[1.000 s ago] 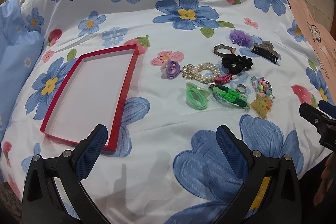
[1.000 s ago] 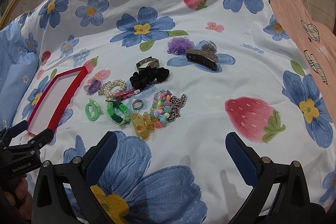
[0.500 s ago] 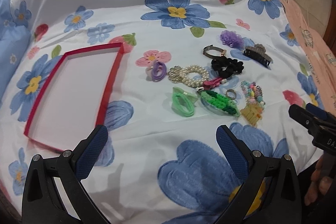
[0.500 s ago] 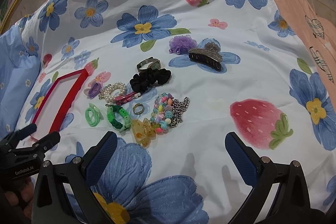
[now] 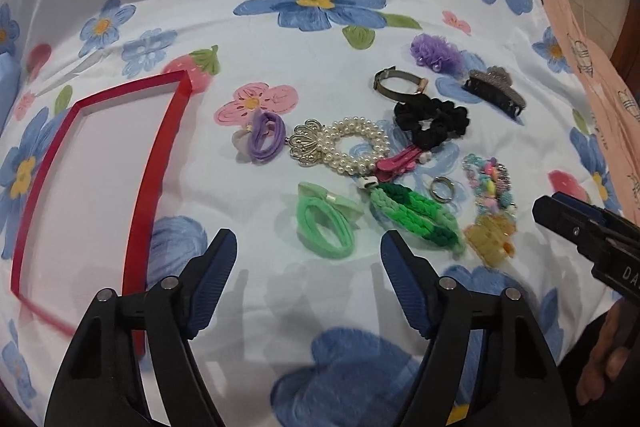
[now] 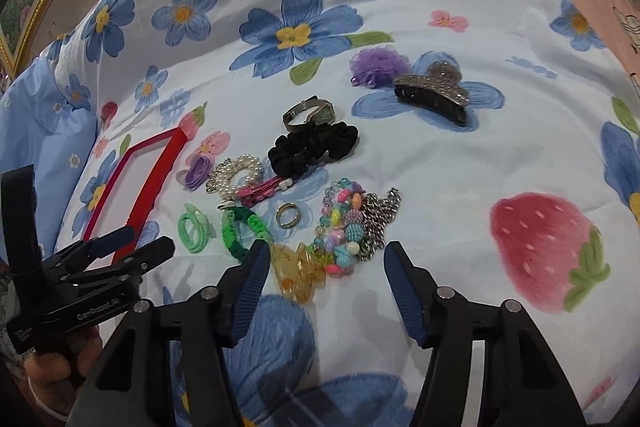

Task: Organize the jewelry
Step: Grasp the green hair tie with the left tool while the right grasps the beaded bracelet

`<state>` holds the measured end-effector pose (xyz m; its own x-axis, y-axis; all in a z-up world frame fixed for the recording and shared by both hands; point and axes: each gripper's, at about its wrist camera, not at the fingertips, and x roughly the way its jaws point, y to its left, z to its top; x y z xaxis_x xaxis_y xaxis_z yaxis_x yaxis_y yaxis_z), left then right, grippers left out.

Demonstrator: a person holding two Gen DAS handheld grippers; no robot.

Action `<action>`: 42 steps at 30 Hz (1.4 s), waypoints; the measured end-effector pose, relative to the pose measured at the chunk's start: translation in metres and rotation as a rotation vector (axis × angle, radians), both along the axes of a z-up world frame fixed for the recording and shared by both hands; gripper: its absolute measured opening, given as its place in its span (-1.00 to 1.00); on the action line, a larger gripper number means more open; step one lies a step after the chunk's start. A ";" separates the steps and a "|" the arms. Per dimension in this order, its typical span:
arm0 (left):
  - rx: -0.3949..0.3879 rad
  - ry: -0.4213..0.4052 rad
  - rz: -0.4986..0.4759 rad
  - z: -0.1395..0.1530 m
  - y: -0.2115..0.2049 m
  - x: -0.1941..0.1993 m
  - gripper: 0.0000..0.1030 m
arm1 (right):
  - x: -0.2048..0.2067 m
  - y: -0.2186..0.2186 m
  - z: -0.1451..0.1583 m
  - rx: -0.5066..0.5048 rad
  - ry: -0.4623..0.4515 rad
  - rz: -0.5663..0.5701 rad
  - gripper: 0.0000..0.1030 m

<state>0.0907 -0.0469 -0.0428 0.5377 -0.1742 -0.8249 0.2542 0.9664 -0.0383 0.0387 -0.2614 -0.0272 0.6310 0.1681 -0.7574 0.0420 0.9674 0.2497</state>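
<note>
Left gripper (image 5: 308, 251) jaws narrowing, nothing gripped, green hair tie (image 5: 325, 223) just ahead, red tray (image 5: 160, 155) edge leftward, right gripper (image 6: 324, 263) also closing (still empty), bare quilt (image 6: 460, 163) to its right

The left gripper (image 5: 308, 253), jaws just narrowing with nothing between them, hovers low in frame before a green hair tie (image 5: 326, 223) (red tray (image 5: 160, 163) at left); right gripper (image 5: 560, 217) enters at right edge.

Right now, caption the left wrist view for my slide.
Left gripper, jaws just closing, empty above green hair tie; red tray waits left.
</note>
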 end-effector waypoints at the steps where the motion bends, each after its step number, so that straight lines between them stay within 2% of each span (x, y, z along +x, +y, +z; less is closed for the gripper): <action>1: -0.002 0.007 -0.002 -0.002 -0.001 0.004 0.39 | 0.004 -0.001 -0.002 -0.001 0.007 0.001 0.01; 3: -0.003 0.019 -0.008 -0.008 -0.003 0.010 0.27 | 0.015 -0.003 -0.008 -0.003 0.028 0.000 -0.08; 5: 0.001 0.032 -0.013 -0.013 -0.004 0.017 0.09 | 0.023 -0.005 -0.014 -0.010 0.045 -0.003 -0.33; 7: -0.004 0.050 -0.023 -0.020 -0.005 0.022 -0.03 | 0.032 -0.006 -0.021 -0.013 0.067 -0.004 -0.50; 8: -0.005 0.060 -0.025 -0.023 -0.006 0.024 -0.15 | 0.035 -0.005 -0.023 -0.016 0.075 0.000 -0.54; 12: -0.032 0.089 -0.054 -0.035 -0.007 0.026 -0.37 | 0.044 -0.002 -0.036 -0.044 0.108 0.011 -0.59; 15: -0.064 0.092 -0.077 -0.035 -0.008 0.025 -0.70 | 0.046 0.002 -0.039 -0.071 0.095 0.020 -0.63; 17: -0.089 0.091 -0.094 -0.032 -0.007 0.023 -0.92 | 0.047 0.002 -0.039 -0.082 0.089 0.016 -0.75; 22: -0.100 0.047 -0.104 -0.018 0.000 0.013 -0.93 | 0.038 -0.004 -0.028 -0.041 0.056 0.014 -0.76; 29: -0.178 0.005 -0.094 0.010 0.027 -0.003 -0.93 | 0.020 -0.009 0.001 0.026 -0.016 0.003 -0.76; 36: -0.203 -0.038 -0.055 0.033 0.060 -0.016 -0.94 | 0.013 0.016 0.033 0.042 -0.090 0.049 -0.76; 42: -0.204 -0.065 0.023 0.041 0.102 -0.021 -0.94 | 0.019 0.054 0.050 0.088 -0.116 0.135 -0.76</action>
<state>0.0700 0.0550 -0.0018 0.5946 -0.3212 -0.7371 0.2403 0.9458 -0.2182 0.0582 -0.2078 0.0228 0.6805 0.3197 -0.6593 -0.1209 0.9364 0.3293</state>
